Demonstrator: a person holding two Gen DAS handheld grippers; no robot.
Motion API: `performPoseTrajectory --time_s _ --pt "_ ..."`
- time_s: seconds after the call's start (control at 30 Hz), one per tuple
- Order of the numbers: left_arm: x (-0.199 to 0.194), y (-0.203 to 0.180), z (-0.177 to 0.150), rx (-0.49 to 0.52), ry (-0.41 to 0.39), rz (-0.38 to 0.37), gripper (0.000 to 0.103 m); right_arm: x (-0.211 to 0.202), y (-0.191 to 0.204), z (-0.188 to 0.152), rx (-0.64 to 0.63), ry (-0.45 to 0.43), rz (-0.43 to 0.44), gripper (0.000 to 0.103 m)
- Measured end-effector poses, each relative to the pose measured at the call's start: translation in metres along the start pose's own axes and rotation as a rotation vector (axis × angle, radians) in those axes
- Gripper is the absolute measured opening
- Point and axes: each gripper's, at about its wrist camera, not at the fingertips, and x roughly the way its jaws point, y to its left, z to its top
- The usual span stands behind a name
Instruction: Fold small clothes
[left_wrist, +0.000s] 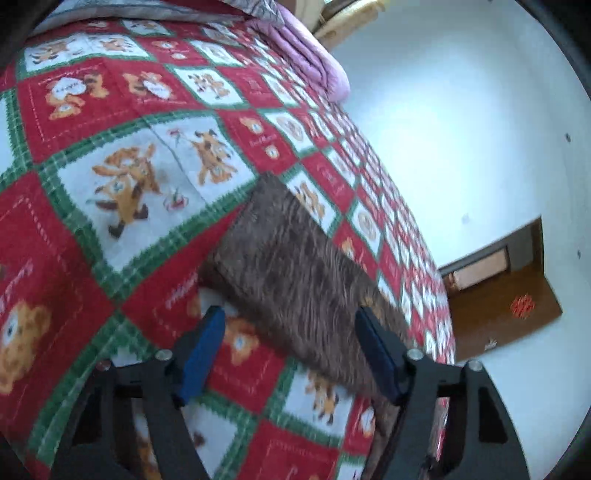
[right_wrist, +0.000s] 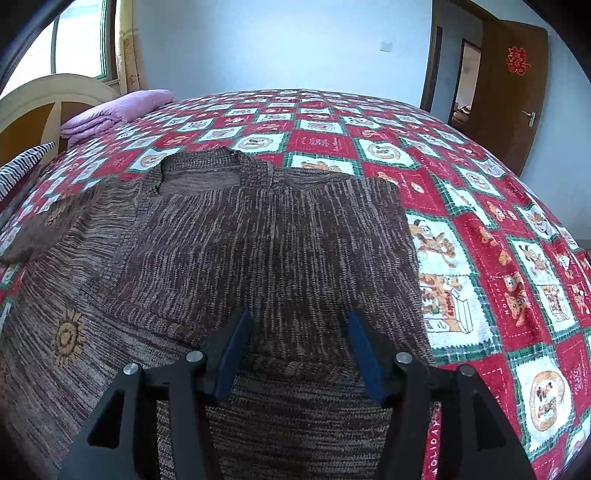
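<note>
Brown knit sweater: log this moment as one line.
sweater flat on bed quilt, one side folded in | left tool open, over sweater edge | right tool open, over hem | nothing gripped

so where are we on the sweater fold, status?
Done: one side of the brown knit sweater looks folded in over the body, leaving a straight edge next to the bedspread. In hand: nothing; the right gripper hangs open over the hem and the left gripper is open by a sweater edge. Left: the other side, with its sun motif, is spread out, and the final fold remains.
</note>
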Motion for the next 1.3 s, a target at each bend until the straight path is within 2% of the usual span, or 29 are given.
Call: performPoseTrajectory --time_s 0.1,0.2,0.27,0.3,0.33,0.37,0.47,0.6,0.8,0.9,1.0,1.17,1.3 --pt "0.006 -0.001 0.006 0.007 -0.022 0.004 0.072 0.000 0.000 0.000 0.001 -0.001 0.000 0.058" --pt "0.013 -0.002 0.011 0.027 -0.053 0.033 0.064 0.000 0.000 0.000 -0.002 -0.002 -0.005 0.058" --pt "0.017 -0.005 0.013 0.052 -0.056 0.060 0.051 0.000 0.000 0.000 0.000 -0.002 -0.004 0.058" --pt "0.020 -0.005 0.015 0.066 -0.042 0.073 0.024 0.000 -0.001 -0.001 0.001 -0.002 -0.003 0.059" --pt "0.024 -0.004 0.016 0.067 -0.017 0.068 0.007 0.000 -0.001 0.000 0.003 -0.002 -0.001 0.059" --pt "0.027 -0.001 0.017 0.056 0.005 0.053 0.006 0.000 0.000 -0.001 0.004 -0.002 -0.001 0.059" --pt "0.017 -0.002 0.019 0.068 -0.025 0.074 0.006 0.000 -0.001 -0.001 0.009 -0.003 0.003 0.059" --pt "0.000 -0.015 0.022 0.090 -0.046 0.065 0.006 -0.001 -0.002 -0.001 0.018 -0.005 0.013 0.059" --pt "-0.013 -0.068 0.024 0.227 -0.077 0.052 0.006 -0.001 -0.004 -0.001 0.028 -0.010 0.024 0.060" --pt "-0.013 -0.112 0.013 0.356 -0.088 0.053 0.006 -0.002 -0.005 -0.002 0.035 -0.014 0.030 0.060" --pt "-0.015 -0.153 -0.008 0.475 -0.089 0.039 0.006 -0.003 -0.006 -0.002 0.042 -0.019 0.037 0.060" --pt "-0.007 -0.221 -0.063 0.627 -0.063 -0.059 0.006 -0.003 -0.005 -0.002 0.038 -0.020 0.027 0.060" --pt "0.020 -0.260 -0.128 0.712 0.030 -0.134 0.006 -0.004 -0.006 -0.002 0.041 -0.023 0.028 0.060"
